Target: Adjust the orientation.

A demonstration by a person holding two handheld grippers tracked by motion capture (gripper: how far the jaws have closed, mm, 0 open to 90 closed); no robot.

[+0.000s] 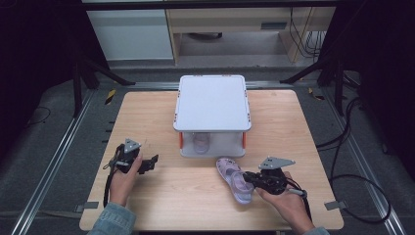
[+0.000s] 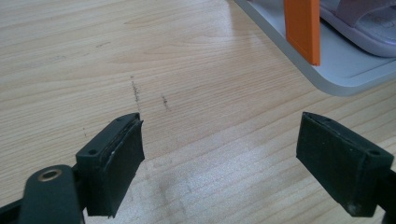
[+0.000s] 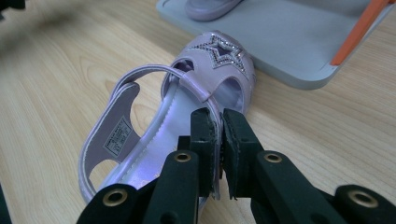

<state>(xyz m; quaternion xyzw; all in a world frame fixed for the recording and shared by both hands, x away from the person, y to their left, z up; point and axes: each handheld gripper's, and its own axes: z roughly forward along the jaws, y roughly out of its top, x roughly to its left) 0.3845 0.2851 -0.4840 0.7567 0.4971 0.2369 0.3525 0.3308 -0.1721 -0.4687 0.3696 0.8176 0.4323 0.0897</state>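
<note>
- The lilac sandal (image 3: pixel 154 140) lies on the table (image 1: pixel 171 196), its toe at the grey rack (image 1: pixel 212 105).
- The right hand-held gripper (image 3: pixel 219 149) pinches the sandal's side wall between its pads.
- The left hand-held gripper (image 2: pixel 219 158) is spread wide, well apart from the sandal.

Only print in view: a small white label on the insole of the lilac sandal (image 3: pixel 140 140), right gripper view. Several printed lines, too small and blurred to read. No other text or numbers legible.
</note>
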